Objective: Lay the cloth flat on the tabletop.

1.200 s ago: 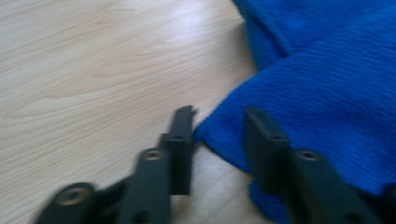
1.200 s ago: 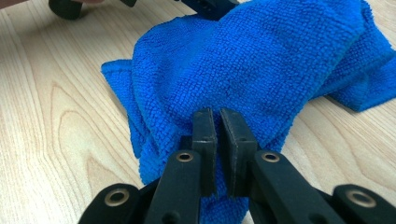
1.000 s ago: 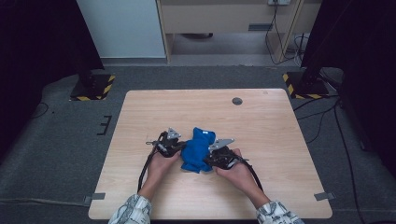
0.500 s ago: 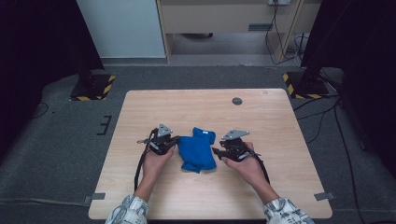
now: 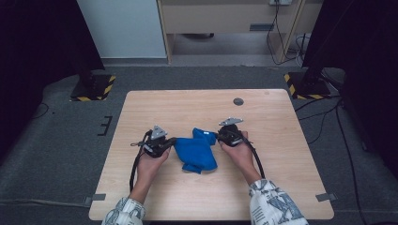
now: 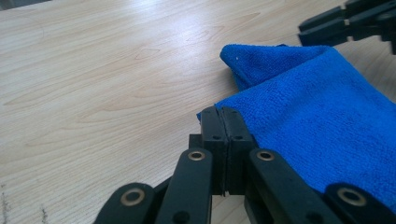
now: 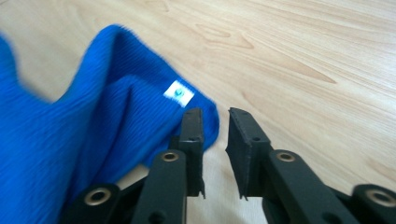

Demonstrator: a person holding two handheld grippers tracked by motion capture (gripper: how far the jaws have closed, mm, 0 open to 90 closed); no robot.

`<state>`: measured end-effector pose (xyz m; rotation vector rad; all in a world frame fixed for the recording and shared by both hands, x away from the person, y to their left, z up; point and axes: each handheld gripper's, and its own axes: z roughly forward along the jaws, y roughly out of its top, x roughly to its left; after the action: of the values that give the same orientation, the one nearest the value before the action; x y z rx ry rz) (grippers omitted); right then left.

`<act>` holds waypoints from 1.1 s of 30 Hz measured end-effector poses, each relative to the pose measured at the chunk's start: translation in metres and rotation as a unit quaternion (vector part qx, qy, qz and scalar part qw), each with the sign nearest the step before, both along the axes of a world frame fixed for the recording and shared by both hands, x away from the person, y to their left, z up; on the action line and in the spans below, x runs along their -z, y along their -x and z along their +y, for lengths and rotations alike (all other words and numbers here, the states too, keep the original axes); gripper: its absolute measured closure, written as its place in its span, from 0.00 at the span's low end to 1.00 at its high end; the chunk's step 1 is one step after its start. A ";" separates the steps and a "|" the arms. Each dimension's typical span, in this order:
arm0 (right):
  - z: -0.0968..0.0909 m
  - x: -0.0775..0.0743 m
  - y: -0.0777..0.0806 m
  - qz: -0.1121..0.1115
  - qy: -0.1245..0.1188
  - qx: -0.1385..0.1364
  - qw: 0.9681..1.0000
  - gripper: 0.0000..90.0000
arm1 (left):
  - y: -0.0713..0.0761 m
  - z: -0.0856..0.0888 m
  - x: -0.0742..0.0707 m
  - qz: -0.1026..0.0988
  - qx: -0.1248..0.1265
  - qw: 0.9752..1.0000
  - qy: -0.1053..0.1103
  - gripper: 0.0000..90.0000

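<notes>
A crumpled blue cloth (image 5: pixel 197 151) lies in the middle of the wooden table (image 5: pixel 281 122). My left gripper (image 5: pixel 171 140) meets its left edge. In the left gripper view the jaws (image 6: pixel 223 114) are pressed together on a corner of the cloth (image 6: pixel 317 121). My right gripper (image 5: pixel 217 137) sits at the cloth's upper right corner. In the right gripper view its jaws (image 7: pixel 215 116) stand a little apart with bare table between them, and the cloth's corner (image 7: pixel 93 130) with a small white label (image 7: pixel 178 93) lies just beside the left jaw. The right gripper's jaws (image 6: pixel 350 23) also show far off in the left gripper view.
A small dark round disc (image 5: pixel 238 101) is set in the table near its far edge. On the floor beyond the table stand two black stands with yellow-black striped bases (image 5: pixel 94 89) (image 5: pixel 302 86) and a pale cabinet (image 5: pixel 225 18).
Both grippers have drawn apart, the left going left and the right going right and farther away. The cloth has spread wider between them.
</notes>
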<state>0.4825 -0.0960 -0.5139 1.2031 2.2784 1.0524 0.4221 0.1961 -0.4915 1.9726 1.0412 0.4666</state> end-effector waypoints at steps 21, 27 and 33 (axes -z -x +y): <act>0.005 0.004 -0.015 0.016 0.003 -0.004 1.000 1.00 | -0.001 0.013 -0.003 -0.004 -0.016 1.000 0.017 0.99; -0.013 -0.007 -0.004 0.003 -0.004 -0.011 1.000 1.00 | -0.002 0.018 -0.004 -0.006 -0.025 1.000 0.018 0.99; -0.031 -0.015 0.007 -0.004 -0.014 -0.010 1.000 1.00 | -0.003 0.020 -0.005 -0.010 -0.029 0.999 0.017 0.99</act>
<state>0.4755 -0.1275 -0.4988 1.1877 2.2818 1.0985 0.4247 0.2161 -0.4863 1.9089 1.0896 0.4951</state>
